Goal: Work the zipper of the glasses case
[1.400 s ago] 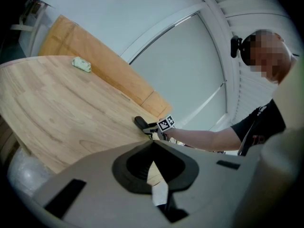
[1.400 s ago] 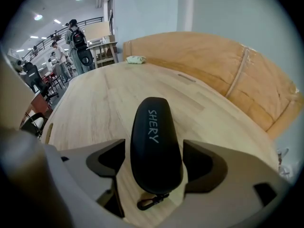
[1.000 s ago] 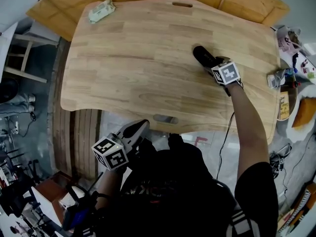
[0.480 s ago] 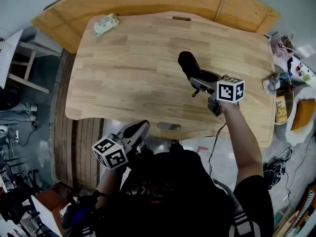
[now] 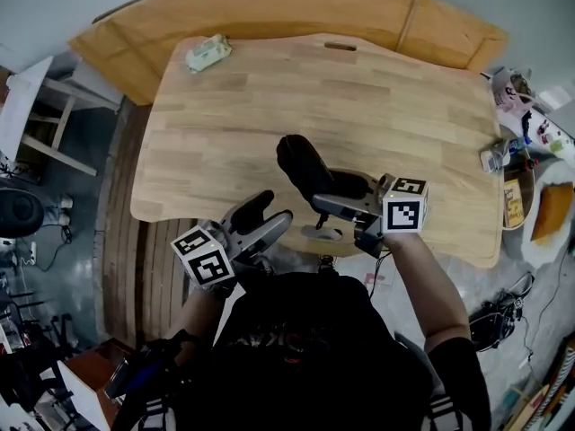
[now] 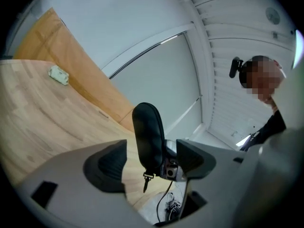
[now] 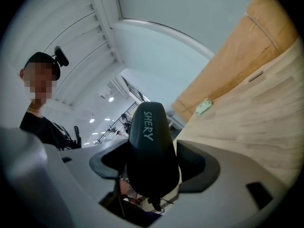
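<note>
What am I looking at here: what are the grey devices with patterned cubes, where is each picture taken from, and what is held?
No robot here: a person holds tongs in each hand; the patterned cubes belong to them. The wide picture comes from a camera on the person's head, looking down. The other two come from cameras riding on the tongs, looking along their jaws. The right tongs grip a black glasses case above the wooden table. The left tongs have just been opening; in their view the case and its dangling zipper pull show between the jaws, untouched by the pads. A small pale packet lies at the table's far left corner.
</note>
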Motion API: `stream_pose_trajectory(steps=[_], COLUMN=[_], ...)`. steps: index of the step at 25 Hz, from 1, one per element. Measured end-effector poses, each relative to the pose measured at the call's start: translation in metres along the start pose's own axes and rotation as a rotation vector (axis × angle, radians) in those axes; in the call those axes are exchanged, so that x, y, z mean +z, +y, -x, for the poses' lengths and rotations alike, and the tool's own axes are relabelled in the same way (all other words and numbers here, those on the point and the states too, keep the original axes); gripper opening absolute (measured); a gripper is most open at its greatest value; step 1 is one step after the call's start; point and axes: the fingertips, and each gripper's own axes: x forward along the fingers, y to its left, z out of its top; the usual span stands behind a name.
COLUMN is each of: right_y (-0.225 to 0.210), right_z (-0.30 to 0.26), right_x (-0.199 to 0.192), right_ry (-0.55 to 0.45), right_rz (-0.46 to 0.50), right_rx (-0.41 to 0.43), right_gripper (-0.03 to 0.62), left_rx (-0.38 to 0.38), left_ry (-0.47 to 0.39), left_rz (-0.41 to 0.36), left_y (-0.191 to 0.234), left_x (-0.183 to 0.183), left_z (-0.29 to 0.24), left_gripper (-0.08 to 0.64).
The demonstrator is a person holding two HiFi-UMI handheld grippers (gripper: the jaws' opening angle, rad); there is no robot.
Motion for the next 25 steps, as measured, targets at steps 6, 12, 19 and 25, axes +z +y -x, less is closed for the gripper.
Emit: stream_pose_trajectory(steps=[6, 12, 19, 25], right_y=[0.040, 0.067, 0.080, 0.087], right_z=[-0.023, -0.043, -0.059, -0.073], right_x=[-0.014, -0.028, -0.038, -0.027], right_ry=[0.059, 0.145, 0.242, 0.180], right_rz=[0.055, 0.113, 0.198, 0.198], right_rx=[0.068, 0.115, 0.128, 0.125], right_gripper=[0.331, 0.331, 0.331, 0.334], left_rx=[-0.122, -0.262, -0.345, -0.343], left_ry=[-0.009, 0.049, 0.108, 0.043], left_rz=[-0.002, -0.010, -0.014, -0.005], left_y=[-0.010, -0.027, -0.037, -0.030], left_x=[0.029, 0.036, 0.035, 0.052], left_z=[0.001, 0.003, 0.002, 0.017], left_gripper=[0.362, 0.380, 0.379, 0.364])
